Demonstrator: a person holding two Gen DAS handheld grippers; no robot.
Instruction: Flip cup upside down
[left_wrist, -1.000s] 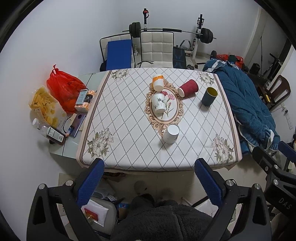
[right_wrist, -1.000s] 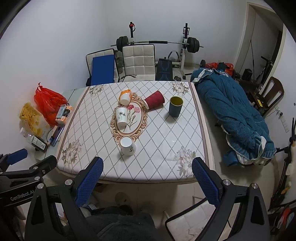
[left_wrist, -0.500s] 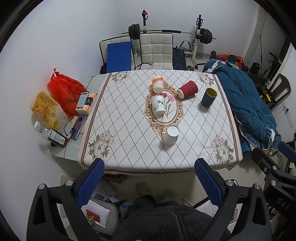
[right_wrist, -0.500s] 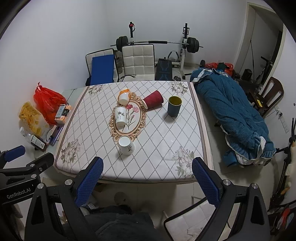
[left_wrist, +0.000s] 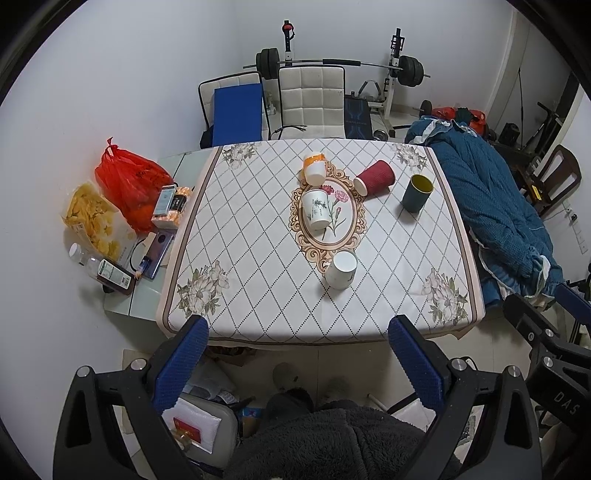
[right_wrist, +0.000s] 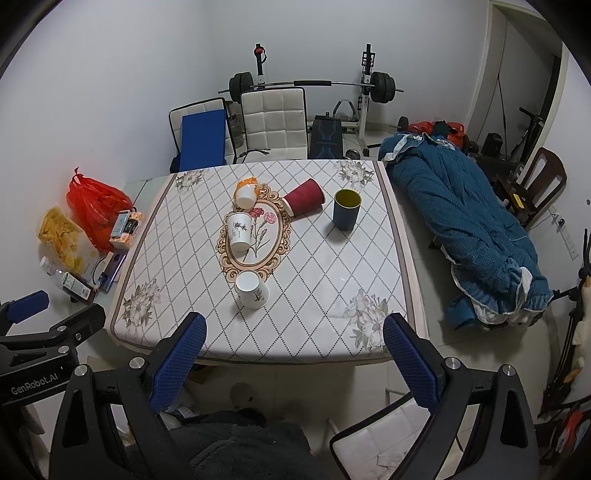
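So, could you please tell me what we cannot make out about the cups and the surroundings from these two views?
- Red cup: lying on its side; its inside is hidden in both views by its own wall.
- Orange-banded cup: print too small to read.
- Labels on the boxes beside the table: too small in the left wrist view.
- Floor under the table's near edge: hidden by the left gripper fingers and dark clothing.
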